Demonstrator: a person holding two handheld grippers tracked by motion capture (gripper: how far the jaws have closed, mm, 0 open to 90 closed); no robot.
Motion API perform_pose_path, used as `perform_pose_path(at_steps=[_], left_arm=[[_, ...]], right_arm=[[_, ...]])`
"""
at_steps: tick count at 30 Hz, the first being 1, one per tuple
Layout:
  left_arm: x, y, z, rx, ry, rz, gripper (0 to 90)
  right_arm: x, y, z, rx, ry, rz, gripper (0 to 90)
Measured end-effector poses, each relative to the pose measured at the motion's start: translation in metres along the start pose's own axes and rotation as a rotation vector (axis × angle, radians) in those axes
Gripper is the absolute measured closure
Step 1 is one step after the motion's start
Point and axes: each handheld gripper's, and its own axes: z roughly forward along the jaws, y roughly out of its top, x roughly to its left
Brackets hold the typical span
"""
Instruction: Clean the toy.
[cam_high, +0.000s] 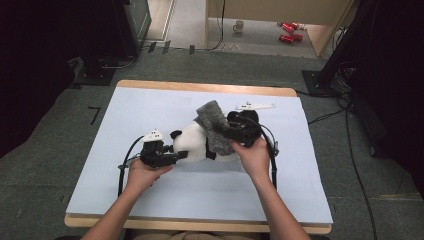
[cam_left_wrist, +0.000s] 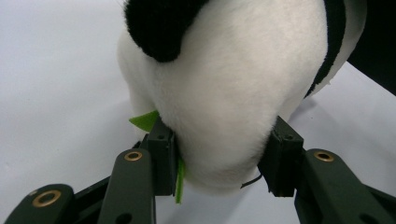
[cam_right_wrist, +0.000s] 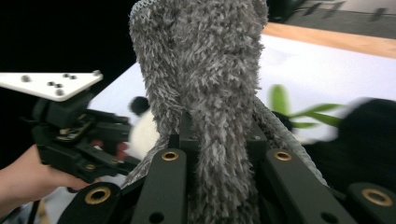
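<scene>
A black-and-white panda plush (cam_high: 192, 142) lies mid-table on the pale blue cover (cam_high: 150, 100). My left gripper (cam_high: 177, 156) comes at it from the left. In the left gripper view its pads press both sides of a rounded white part of the plush (cam_left_wrist: 224, 93), and a green felt leaf (cam_left_wrist: 144, 120) is pinched at the left pad. My right gripper (cam_high: 227, 131) is shut on a grey fuzzy sock (cam_high: 212, 120), held over the plush's right side. The sock (cam_right_wrist: 201, 60) stands up between the right gripper's jaws and hides much of the plush (cam_right_wrist: 144, 130) behind it.
The table's wooden far edge (cam_high: 200, 86) borders grey carpet. A mug (cam_high: 239, 26) and red objects (cam_high: 289, 31) lie on the floor beyond. Dark stands flank both sides, with cables (cam_high: 350, 145) on the carpet at the right.
</scene>
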Motion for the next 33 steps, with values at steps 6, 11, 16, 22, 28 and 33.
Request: perform_pose_path(at_steps=[6,11,16,22,28,33], left_arm=[[-0.004,0.002,-0.001,-0.001,0.005,-0.019,54.1],[-0.010,0.002,-0.001,-0.001,0.017,-0.018,54.1],[-0.010,0.002,0.000,0.006,0.022,-0.029,54.1],[-0.006,0.003,0.001,0.012,0.014,-0.031,54.0],[0.000,0.005,0.001,0.018,-0.015,-0.027,53.9],[0.003,0.008,0.002,0.026,-0.027,-0.026,53.9]], right_arm=[[0.024,0.000,0.024,0.042,0.047,-0.050,77.0],[0.035,-0.006,0.041,0.078,0.076,-0.071,76.6],[0.033,-0.013,0.051,0.087,0.077,-0.079,76.7],[0.028,-0.014,0.049,0.088,0.020,-0.134,76.6],[0.005,-0.014,0.033,0.090,-0.053,-0.100,76.6],[0.002,-0.014,0.024,0.083,-0.085,-0.115,76.9]])
